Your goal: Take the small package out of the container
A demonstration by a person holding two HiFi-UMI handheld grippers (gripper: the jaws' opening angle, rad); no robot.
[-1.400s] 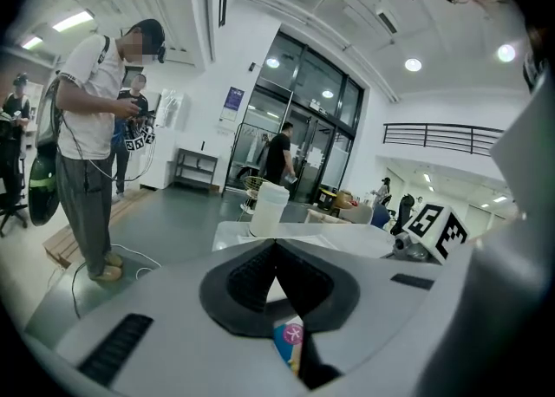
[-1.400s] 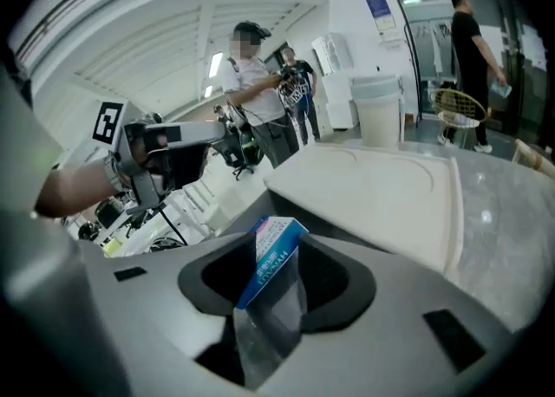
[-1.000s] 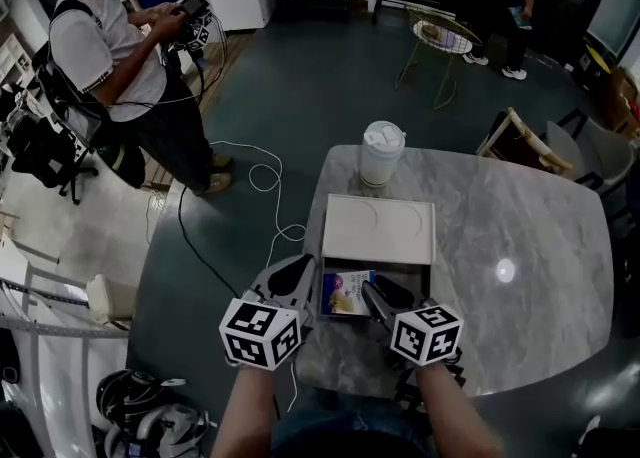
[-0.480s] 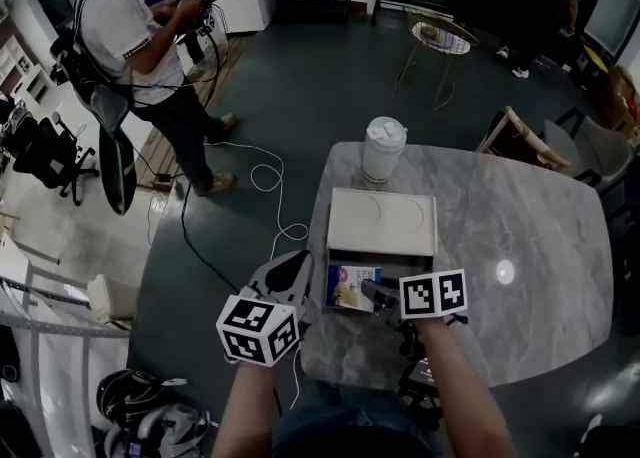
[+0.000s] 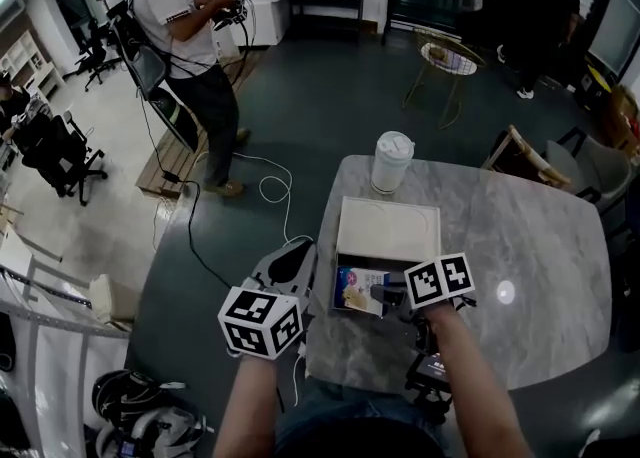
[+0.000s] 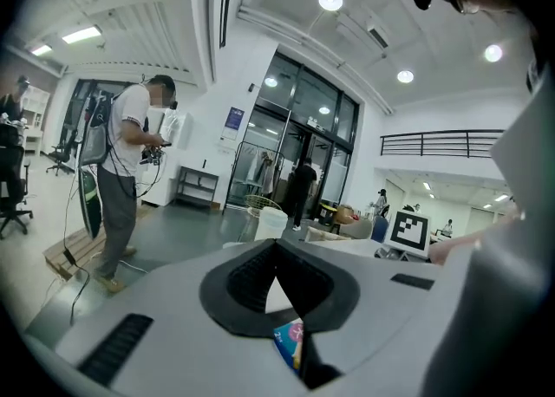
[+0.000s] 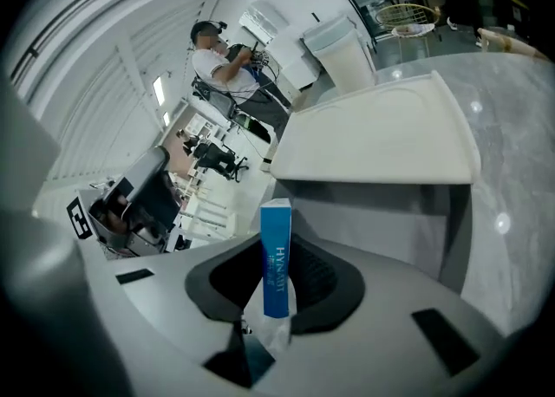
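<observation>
An open white box lies on the grey marble table, its lid folded back. The small blue package sits at the box's near left end. My right gripper reaches into the box from the right. In the right gripper view the package stands edge-on between the jaws, which are closing on it, pads against its sides. My left gripper hovers shut just left of the box, beyond the table's edge. Past its jaws a corner of the package shows.
A white lidded cup stands behind the box. A person with a backpack stands on the floor at the far left, a white cable trailing towards the table. A round wire side table and chairs stand beyond.
My right gripper has rolled, moved left into the box and closed round the package. The left gripper barely moved. The standing person has moved farther off.
</observation>
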